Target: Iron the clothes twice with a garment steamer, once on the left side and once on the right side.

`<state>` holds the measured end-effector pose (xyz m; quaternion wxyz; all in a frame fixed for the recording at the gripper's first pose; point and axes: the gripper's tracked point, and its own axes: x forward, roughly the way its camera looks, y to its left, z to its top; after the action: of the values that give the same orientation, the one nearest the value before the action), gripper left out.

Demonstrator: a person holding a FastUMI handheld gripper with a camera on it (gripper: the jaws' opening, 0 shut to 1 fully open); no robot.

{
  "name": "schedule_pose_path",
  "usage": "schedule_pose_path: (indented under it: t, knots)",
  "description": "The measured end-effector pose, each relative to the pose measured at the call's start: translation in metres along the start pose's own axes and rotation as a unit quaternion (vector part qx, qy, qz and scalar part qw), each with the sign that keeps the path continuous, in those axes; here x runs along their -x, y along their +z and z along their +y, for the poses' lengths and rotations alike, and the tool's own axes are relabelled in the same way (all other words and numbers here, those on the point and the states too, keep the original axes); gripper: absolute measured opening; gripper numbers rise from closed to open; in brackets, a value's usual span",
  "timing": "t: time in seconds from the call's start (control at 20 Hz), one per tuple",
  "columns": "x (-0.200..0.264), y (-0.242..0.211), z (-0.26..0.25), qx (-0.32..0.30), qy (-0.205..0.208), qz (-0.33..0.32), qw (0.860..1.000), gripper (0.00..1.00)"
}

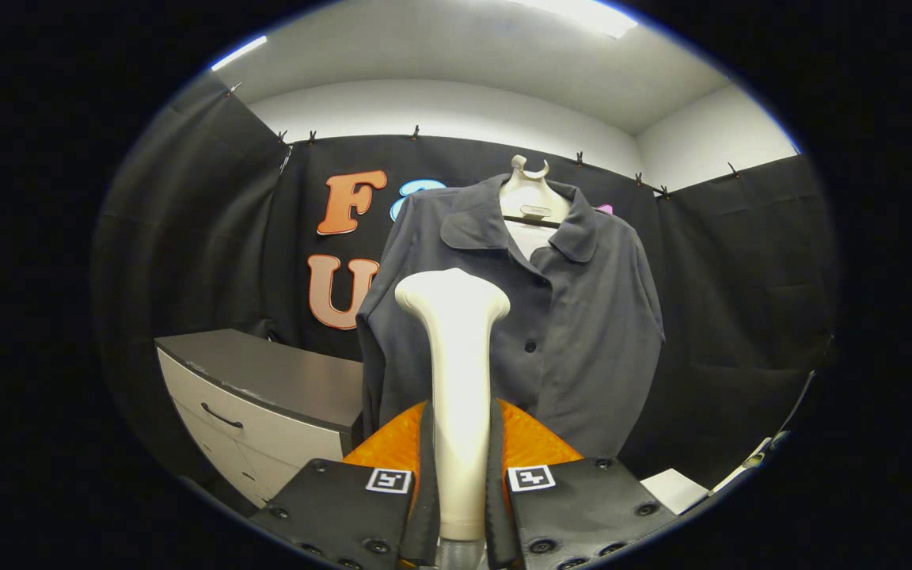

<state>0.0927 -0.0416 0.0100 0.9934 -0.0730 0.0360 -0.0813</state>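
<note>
Between the gripper's (pixel 461 507) 2 black fingers (pixel 423 491) stands a white steamer (pixel 456 380), held upright by its handle; both fingers press on the handle's sides, so the grip looks firm and narrow. Its broad head rises just above and ahead of the fingers and covers part of the shirt behind it. Beyond the steamer, a dark grey shirt (pixel 583 317) hangs on a white hanger (pixel 529 194) against the black cloth wall, buttoned down the front, collar open at the top. The steamer's head sits before the shirt's left half, near chest height; whether it touches the cloth cannot be told. To the left and nearer the floor is a grey cabinet (pixel 266 396) with white drawers. Something orange (pixel 535 443) shows just behind the fingers, low down; what it is cannot be told. Judging from this, the step in hand is a pass along 1 side of the shirt. To do it well, keep the head flat to the cloth, move in a slow, straight line along the left panel clear of the buttons, and hold the handle steady so it does not twist in the fingers. The right panel would need the same treatment.
</note>
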Motion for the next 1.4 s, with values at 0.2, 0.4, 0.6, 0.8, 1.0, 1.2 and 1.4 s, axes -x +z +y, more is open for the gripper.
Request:
schedule_pose_path:
  t: [0.2, 0.4, 0.6, 0.8, 1.0, 1.2, 1.4]
  knots:
    - [-0.025, -0.002, 0.0, 0.002, 0.003, 0.002, 1.0, 0.3]
    - [-0.046, -0.003, 0.001, 0.001, 0.006, 0.006, 1.0, 0.31]
    - [-0.047, -0.005, 0.001, -0.003, 0.006, -0.001, 1.0, 0.3]
    - [-0.045, -0.01, 0.003, -0.006, 0.004, -0.001, 1.0, 0.31]
    - [-0.039, -0.025, 0.007, -0.004, 0.003, 0.008, 1.0, 0.31]
    - [-0.034, -0.044, 0.009, 0.001, 0.001, 0.019, 1.0, 0.31]
    - [-0.027, -0.067, 0.013, 0.002, 0.0, 0.028, 1.0, 0.3]
